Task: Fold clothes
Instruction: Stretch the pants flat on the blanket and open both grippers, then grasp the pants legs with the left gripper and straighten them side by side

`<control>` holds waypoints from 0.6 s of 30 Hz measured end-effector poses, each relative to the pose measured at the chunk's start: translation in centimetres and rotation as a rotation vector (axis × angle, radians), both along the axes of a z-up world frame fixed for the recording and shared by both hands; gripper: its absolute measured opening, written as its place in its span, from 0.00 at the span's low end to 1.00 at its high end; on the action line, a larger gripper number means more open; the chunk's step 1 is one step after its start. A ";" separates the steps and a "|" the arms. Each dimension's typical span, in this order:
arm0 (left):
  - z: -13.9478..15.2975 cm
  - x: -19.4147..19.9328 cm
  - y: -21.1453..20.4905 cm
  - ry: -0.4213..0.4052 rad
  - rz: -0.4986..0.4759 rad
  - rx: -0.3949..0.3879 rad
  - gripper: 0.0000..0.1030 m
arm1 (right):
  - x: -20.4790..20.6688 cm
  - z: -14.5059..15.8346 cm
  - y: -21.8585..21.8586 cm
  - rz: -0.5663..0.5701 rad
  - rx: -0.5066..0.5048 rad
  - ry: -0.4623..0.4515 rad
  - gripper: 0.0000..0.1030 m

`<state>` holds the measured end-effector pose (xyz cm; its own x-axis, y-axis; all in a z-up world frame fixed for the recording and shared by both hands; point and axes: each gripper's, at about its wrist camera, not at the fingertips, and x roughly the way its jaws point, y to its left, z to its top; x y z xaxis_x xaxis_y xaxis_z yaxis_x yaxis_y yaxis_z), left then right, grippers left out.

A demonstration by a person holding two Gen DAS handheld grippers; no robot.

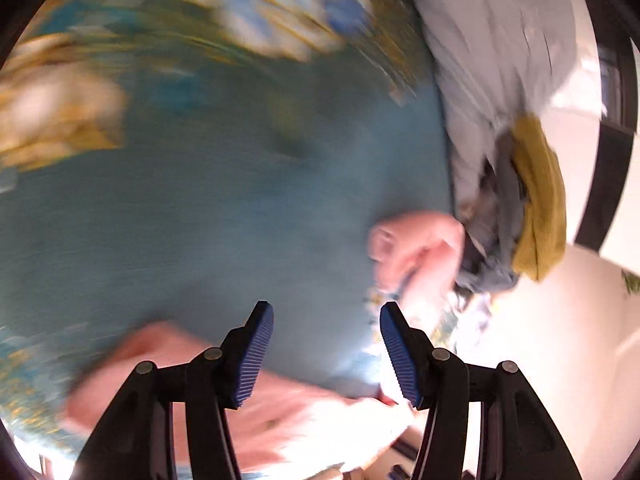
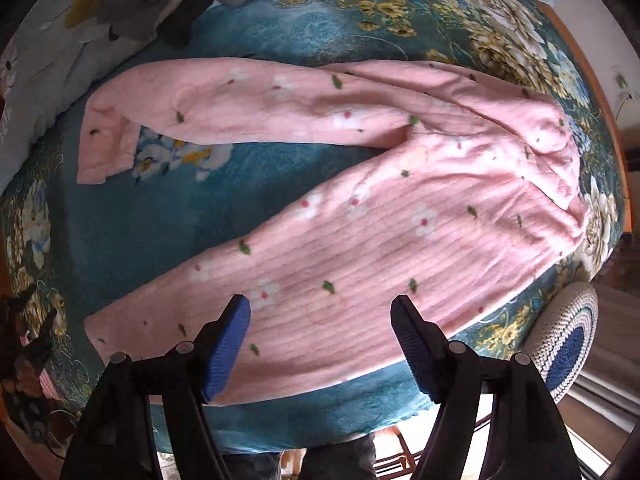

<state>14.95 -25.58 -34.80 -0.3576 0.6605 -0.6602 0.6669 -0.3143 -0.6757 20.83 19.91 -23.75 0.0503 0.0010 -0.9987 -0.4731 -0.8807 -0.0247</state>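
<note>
Pink fleece pyjama trousers (image 2: 360, 208) with small flowers lie spread on a teal floral blanket (image 2: 152, 224), the two legs splayed apart toward the left. My right gripper (image 2: 320, 344) is open and empty, hovering over the near leg. My left gripper (image 1: 326, 356) is open and empty above the blanket (image 1: 224, 200); its view is motion-blurred, with pink cloth (image 1: 280, 412) under the fingers and another pink part (image 1: 416, 252) to the right.
A pile of grey, dark and mustard clothes (image 2: 160, 4) lies at the far left, also in the left wrist view (image 1: 520, 200). A pale quilt (image 1: 500, 40) lies beside it. A crocheted round stool (image 2: 568, 340) stands off the bed's right edge.
</note>
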 end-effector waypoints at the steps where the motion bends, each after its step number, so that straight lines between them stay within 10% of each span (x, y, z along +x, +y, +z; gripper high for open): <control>1: -0.5 -1.9 1.3 0.006 -0.038 -0.006 0.58 | 0.4 0.1 0.9 -0.027 0.009 -0.007 0.72; 8: -4.4 -10.4 9.7 -0.007 -0.220 0.001 0.58 | 2.4 0.4 3.8 -0.111 0.063 -0.046 0.72; 14: -6.0 -12.4 11.7 -0.042 -0.184 -0.032 0.54 | 3.3 0.1 2.6 -0.056 0.059 -0.054 0.72; 18: -6.1 -12.8 11.8 -0.053 -0.152 -0.072 0.06 | 3.7 -0.3 2.4 -0.041 0.045 -0.058 0.72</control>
<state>2.12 -13.83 -40.93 -0.2201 0.6549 -0.7229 0.6421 -0.4606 -0.6128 24.51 22.29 -24.09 0.1090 0.0425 -0.9931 -0.5057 -0.8577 -0.0922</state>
